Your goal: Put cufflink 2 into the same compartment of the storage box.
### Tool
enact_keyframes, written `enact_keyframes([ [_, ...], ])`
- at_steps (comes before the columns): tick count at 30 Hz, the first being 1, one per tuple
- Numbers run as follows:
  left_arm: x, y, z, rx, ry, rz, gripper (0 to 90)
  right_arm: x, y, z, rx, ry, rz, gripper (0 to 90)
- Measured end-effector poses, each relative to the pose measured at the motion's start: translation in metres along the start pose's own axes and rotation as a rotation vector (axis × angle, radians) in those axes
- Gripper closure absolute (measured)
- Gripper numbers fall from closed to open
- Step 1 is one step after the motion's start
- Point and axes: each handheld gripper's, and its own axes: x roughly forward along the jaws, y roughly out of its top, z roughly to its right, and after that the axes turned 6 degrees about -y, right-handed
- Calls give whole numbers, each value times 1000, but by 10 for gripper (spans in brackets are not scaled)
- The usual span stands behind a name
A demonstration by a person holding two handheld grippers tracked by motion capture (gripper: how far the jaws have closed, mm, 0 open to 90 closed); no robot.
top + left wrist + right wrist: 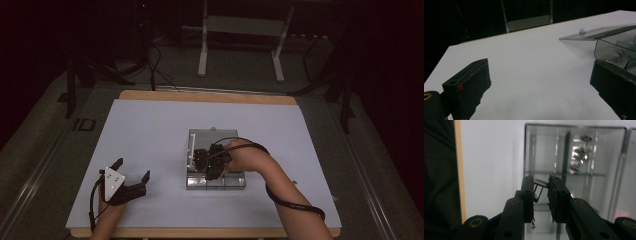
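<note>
A clear plastic compartment box (200, 137) lies at the middle of the white table, its lid (594, 33) swung open. My right gripper (202, 162) hovers over the box's front compartments, shut on a small thin metal clip (539, 187) pinched between its jaw tips. In the right gripper view, my right gripper (541, 183) points down into the box (544, 150), where several small shiny metal parts (580, 152) lie in a far compartment. My left gripper (134, 167) rests open at the table's front left with nothing between its jaws. In its own view, my left gripper (539, 75) faces the box (609, 50).
A white sheet (150, 130) covers the table, with a wooden edge (200, 96) showing at the back. A white metal frame (240, 30) and cables (155, 65) stand on the dark floor behind. The right forearm (290, 195), with a cable looped around it, crosses the table's front right.
</note>
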Motion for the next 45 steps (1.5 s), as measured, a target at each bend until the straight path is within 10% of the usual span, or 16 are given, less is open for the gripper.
enact_keyframes([
  [17, 0, 0, 0, 4, -2, 0, 39, 25, 14, 3, 42, 1, 171, 749],
  [45, -1, 0, 0, 8, -2, 0, 39, 76, 20, 4, 123, 3, 138, 717],
])
